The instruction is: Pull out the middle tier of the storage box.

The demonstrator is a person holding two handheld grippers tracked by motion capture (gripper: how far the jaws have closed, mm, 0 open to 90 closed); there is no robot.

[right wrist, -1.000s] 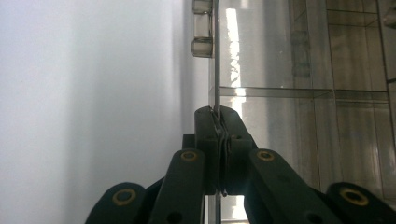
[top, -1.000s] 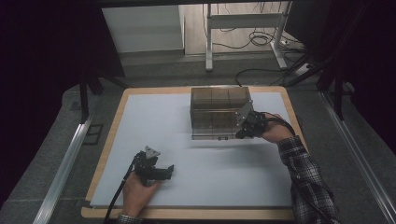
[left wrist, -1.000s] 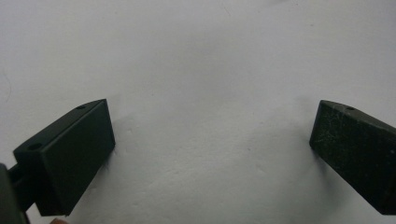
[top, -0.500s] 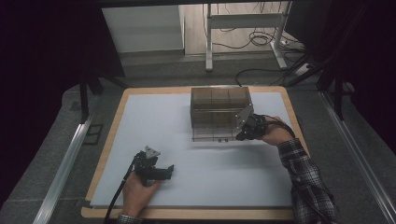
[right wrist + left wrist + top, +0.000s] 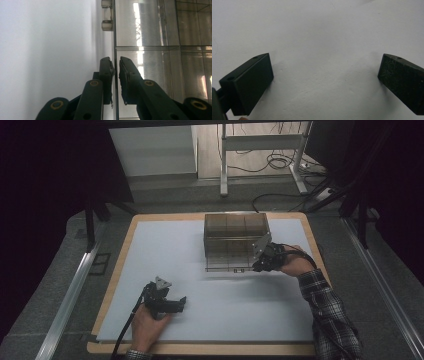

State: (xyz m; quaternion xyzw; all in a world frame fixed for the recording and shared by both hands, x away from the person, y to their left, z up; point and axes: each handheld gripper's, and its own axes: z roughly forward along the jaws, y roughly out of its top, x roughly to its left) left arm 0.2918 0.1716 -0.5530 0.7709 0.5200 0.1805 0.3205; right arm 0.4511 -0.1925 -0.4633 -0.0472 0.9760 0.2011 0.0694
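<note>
The right claw [image 5: 260,265] sat at the near right corner of a clear, smoke-tinted box [image 5: 235,240] with inner dividers. Its jaws were nearly closed on a thin transparent panel [image 5: 115,82], the edge of the box's lowered front flap, which ran straight up between them in the right gripper view. One jaw lay on the outer side of that panel, toward the pale sheet; the other lay on the box side, with the divided compartments beyond it. Further along the same edge, ahead of the jaw tips, two small clear hinge knuckles [image 5: 107,15] stood out from the panel. The person's right hand [image 5: 295,266] held the tool from behind, a plaid sleeve [image 5: 327,315] trailing back toward the near edge of the surface.

The left claw [image 5: 181,303] rested low over the white sheet [image 5: 165,250] covering the wooden-rimmed surface [image 5: 120,265], well apart from the box and nearer to the person. Its jaws stood wide apart, with only bare white sheet between and ahead of them in the left gripper view. The left hand [image 5: 147,322] gripped it from behind, and its cable [image 5: 125,330] ran back past the wrist. The grey three-cornered plate [image 5: 162,283] sat on top of it.
</note>
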